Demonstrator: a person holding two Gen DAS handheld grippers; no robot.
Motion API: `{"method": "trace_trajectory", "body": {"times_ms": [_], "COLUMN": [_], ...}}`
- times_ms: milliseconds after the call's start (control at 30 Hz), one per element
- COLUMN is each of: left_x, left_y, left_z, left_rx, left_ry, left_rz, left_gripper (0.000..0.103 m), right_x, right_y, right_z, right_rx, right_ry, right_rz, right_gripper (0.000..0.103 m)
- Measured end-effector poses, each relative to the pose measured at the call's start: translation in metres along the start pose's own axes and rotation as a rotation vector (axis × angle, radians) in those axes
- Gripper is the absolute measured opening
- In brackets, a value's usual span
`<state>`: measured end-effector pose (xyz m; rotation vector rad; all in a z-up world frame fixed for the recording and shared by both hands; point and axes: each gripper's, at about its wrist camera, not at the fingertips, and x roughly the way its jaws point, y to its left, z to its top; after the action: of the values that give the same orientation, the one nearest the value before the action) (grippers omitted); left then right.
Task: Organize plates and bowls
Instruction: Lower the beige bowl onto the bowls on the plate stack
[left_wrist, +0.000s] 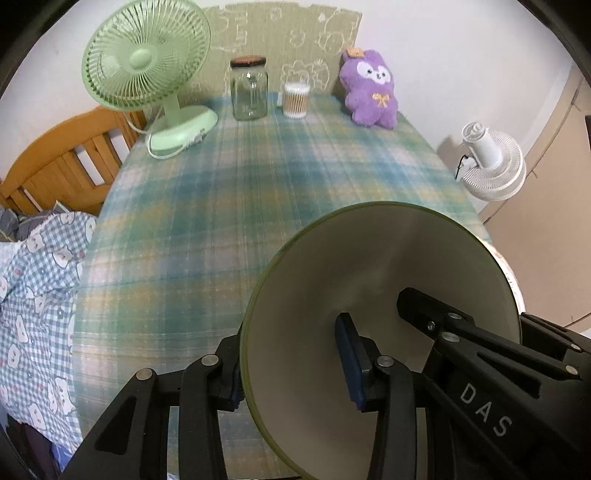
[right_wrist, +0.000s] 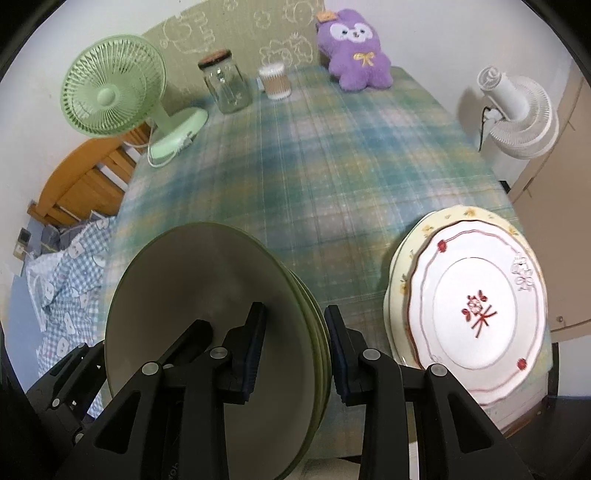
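A stack of green-rimmed cream plates (left_wrist: 388, 273) (right_wrist: 192, 291) is held tilted on edge above the plaid table. My left gripper (left_wrist: 291, 365) straddles the near rim, one finger behind the plates and one on the face, wide apart. My right gripper (right_wrist: 295, 350) straddles the stack's right rim, its fingers (right_wrist: 255, 343) not pressed tight. The right gripper's black arm (left_wrist: 480, 354) shows in the left wrist view. A white plate with red pattern (right_wrist: 476, 314) lies on a yellow floral plate (right_wrist: 406, 251) at the table's right edge.
At the far side of the plaid table (left_wrist: 258, 192) stand a green fan (left_wrist: 147, 70), a glass jar (left_wrist: 249, 88), a cotton-swab tub (left_wrist: 295, 99) and a purple plush (left_wrist: 369, 88). A white fan (left_wrist: 491, 166) is off the right edge, a wooden bed frame (left_wrist: 62, 162) at left.
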<state>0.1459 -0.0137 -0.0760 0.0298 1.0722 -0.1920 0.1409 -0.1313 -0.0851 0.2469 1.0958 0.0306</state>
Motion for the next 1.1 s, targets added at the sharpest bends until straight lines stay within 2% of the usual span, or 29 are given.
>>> {"method": "trace_trajectory", "body": {"times_ms": [400,700,1100], "left_x": [-0.022,-0.023,-0.005], "left_y": [-0.027,-0.071,-0.130], "left_z": [0.007,0.017,0.026], "left_rx": [0.007,-0.029,-0.043], "left_ry": [-0.048,-0.060,-0.040], "left_rz": [0.009,0.025,0.025], "left_gripper": [0.041,0.041,0.041], "right_x": [-0.032,-0.045,-0.043], "right_y": [-0.019,-0.061,-0.122], "right_z": [0.003,0.018,0.031], "right_rx": [-0.005,-0.044,-0.052], "right_ry": [-0.054,-0.058,-0.039], "right_rz": [0.002,0.012,0.005], "right_gripper": [0.036,0.036,0.036]}}
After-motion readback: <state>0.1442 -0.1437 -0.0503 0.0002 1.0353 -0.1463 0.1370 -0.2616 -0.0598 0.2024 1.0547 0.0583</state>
